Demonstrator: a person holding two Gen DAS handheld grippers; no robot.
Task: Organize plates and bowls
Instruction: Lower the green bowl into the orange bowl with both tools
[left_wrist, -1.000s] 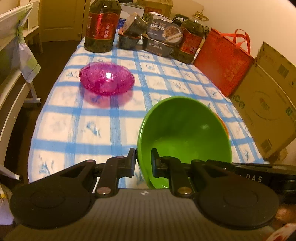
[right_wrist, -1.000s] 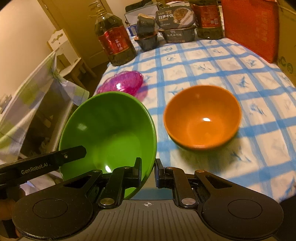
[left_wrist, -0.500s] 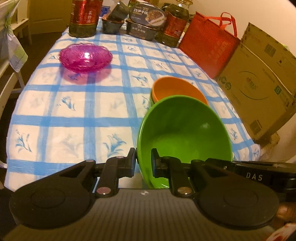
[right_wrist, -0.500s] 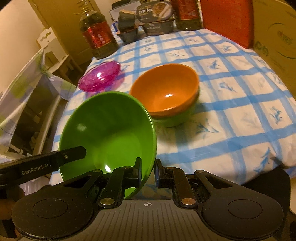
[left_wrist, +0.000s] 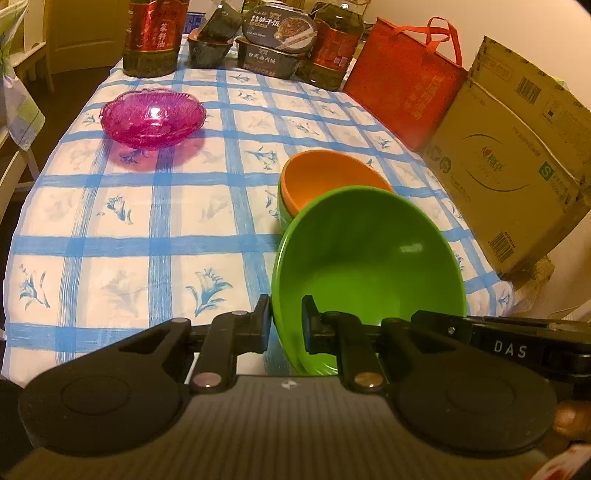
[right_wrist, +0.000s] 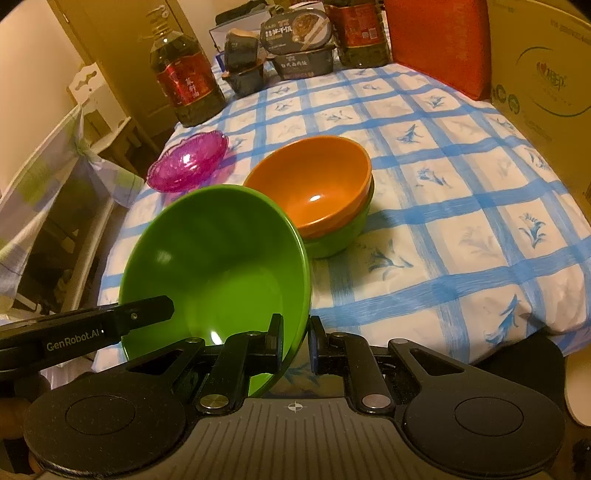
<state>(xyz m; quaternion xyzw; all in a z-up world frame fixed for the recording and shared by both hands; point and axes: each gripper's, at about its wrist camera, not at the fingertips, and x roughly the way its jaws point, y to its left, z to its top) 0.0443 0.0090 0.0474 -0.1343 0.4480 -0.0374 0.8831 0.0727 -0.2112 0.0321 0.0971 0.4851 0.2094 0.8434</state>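
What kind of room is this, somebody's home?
Most likely a home dining room: a table under a blue checked tablecloth, big cooking oil bottles and boxed instant meals at its far end, and a cardboard box beside it.

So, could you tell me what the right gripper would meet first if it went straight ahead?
Probably the stacked orange bowl: the right gripper, clamped on the green bowl rim, points roughly toward it, though depth is unclear.

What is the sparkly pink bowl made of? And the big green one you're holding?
The pink bowl looks like glass, or maybe clear plastic: you can see through it, its surface is bumpy and patterned, and its rim is wavy. The held green bowl looks like smooth plastic, perhaps melamine: solid colour, not see-through, with a soft shine.
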